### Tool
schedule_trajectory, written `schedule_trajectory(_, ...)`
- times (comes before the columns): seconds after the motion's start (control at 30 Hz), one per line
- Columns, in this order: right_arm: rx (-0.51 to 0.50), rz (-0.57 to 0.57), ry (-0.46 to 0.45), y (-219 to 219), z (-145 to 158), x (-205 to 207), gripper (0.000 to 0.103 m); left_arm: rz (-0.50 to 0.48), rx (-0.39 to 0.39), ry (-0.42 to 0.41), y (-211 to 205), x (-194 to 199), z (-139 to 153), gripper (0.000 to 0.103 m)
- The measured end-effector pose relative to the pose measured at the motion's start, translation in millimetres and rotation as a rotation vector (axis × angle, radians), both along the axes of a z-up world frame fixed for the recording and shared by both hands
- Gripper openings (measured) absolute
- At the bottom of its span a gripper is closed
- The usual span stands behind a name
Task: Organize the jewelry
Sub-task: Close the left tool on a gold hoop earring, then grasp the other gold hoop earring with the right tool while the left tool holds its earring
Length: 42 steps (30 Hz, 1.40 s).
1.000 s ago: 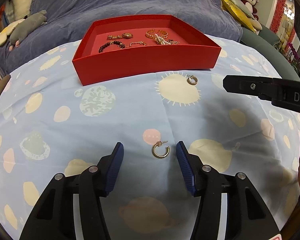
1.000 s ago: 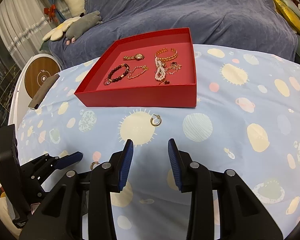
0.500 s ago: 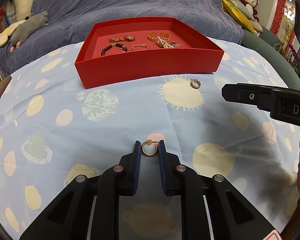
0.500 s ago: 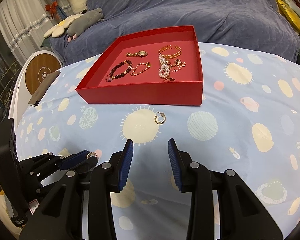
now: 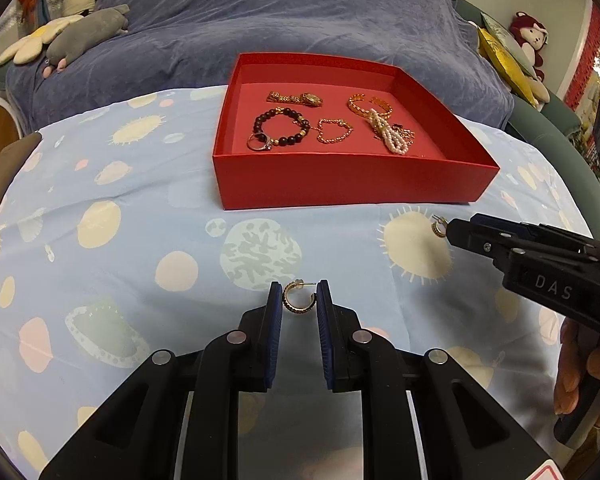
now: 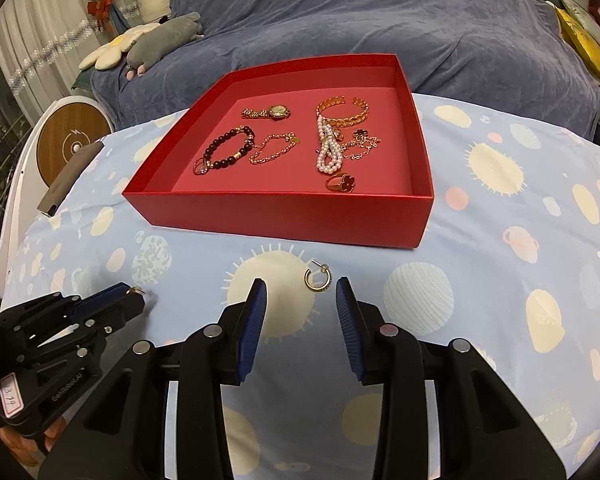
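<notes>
Two small gold hoop earrings are out of the box. One hoop earring (image 5: 298,299), with a dark beaded band along its lower curve and a post with a backing at the top, sits pinched between the blue ribbed pads (image 5: 275,320) of the left gripper (image 5: 298,300), whose jaws are closed down to the width of the hoop. It is raised off the blue planet-print tablecloth (image 5: 100,240), close in front of the red box (image 5: 352,188).

The second hoop earring (image 6: 318,279) lies flat on a pale sun motif of the cloth, just in front of the box's near wall (image 6: 284,216). It rests just beyond the tips of the right gripper (image 6: 301,300), slightly right of centre in the gap. That gripper's jaws stand wide apart and hold nothing; the pads (image 6: 256,320) do not touch the earring.

Inside the box lie a gold watch (image 6: 269,112), a gold cuff bangle (image 6: 342,117), a dark bead bracelet (image 6: 226,149) with a ring (image 6: 199,168) at its end, a thin gold chain bracelet (image 6: 274,147), a looped pearl strand (image 6: 329,151), a fine rose-gold chain (image 6: 362,145) and a gold ring with a dark clover face (image 6: 341,182).

Both grippers point toward the box, held low and roughly level over the cloth. In the left wrist view the right gripper (image 5: 456,230) reaches in from the right, its tip beside the loose earring (image 5: 438,227), with the person's fingers (image 5: 580,376) wrapped round its handle.
</notes>
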State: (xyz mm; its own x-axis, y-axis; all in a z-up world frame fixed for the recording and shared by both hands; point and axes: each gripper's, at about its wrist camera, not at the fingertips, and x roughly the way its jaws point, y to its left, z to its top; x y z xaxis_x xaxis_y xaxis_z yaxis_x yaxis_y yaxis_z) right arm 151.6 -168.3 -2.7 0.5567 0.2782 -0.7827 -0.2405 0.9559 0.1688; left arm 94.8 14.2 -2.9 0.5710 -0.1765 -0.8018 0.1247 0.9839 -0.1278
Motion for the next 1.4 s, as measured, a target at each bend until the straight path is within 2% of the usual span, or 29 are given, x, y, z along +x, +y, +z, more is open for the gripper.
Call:
schedule_trajectory(0.27, -0.04, -0.006, 0.016, 2.9, -16.6, 12.9, 0.035, 0.023, -0.023, -0.004, 10.1, 4.8, 3.9, 0.014)
schedule_trajectory(0.47, -0.059, -0.001, 0.0, 4.9, -16.1, 12.8, 0.034, 0.027, -0.022, -0.001, 10.9, 6.3, 3.8, 0.014)
schedule_trajectory(0.77, -0.093, 0.005, -0.015, 7.5, -16.9, 11.9, 0.021, 0.022, -0.016, 0.007, 8.3, 4.7, 1.1, 0.014)
schedule_trajectory(0.9, -0.091, 0.01, -0.014, 7.7, -16.9, 11.4, 0.017, 0.019, -0.014, 0.01, 7.4, 4.5, -0.7, 0.014)
schedule_trajectory(1.4, -0.022, 0.037, 0.029, 4.8, -15.3, -1.8, 0.017, 0.022, -0.008, 0.014, 7.5, 5.9, -3.7, 0.014)
